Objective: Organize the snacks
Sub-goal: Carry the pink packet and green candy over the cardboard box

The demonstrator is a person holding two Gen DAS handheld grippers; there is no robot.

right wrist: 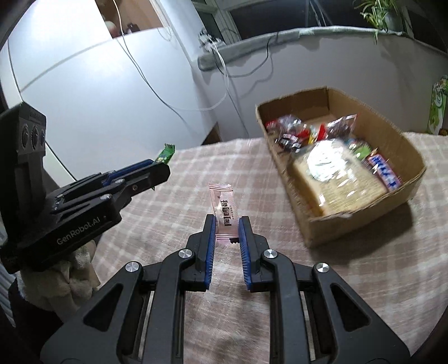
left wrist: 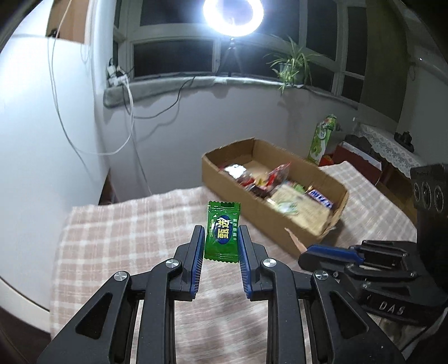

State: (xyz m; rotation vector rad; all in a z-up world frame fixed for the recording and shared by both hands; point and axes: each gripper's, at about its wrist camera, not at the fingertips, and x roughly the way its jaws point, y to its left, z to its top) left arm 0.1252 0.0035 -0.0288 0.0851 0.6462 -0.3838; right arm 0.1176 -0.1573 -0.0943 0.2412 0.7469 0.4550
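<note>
My left gripper (left wrist: 220, 233) is shut on a green candy packet (left wrist: 222, 230) and holds it above the checked tablecloth (left wrist: 117, 240). My right gripper (right wrist: 226, 224) is shut on a pale pink snack packet (right wrist: 224, 208), also held above the cloth. A cardboard box (left wrist: 331, 183) with several snacks inside sits on the table ahead and to the right of both grippers. In the right wrist view the box (right wrist: 411, 152) is at the right, and the left gripper (right wrist: 156, 168) is at the left with the green packet (right wrist: 165, 153) sticking out of it. The right gripper (left wrist: 322, 252) shows at the lower right of the left wrist view.
A white wall (left wrist: 42, 126) with hanging cables stands at the left. A ring light (left wrist: 233, 14) on a tripod and a potted plant (left wrist: 292, 65) stand on the windowsill behind. A green carton (left wrist: 322, 137) stands past the box. The table's left edge (left wrist: 63, 240) is close.
</note>
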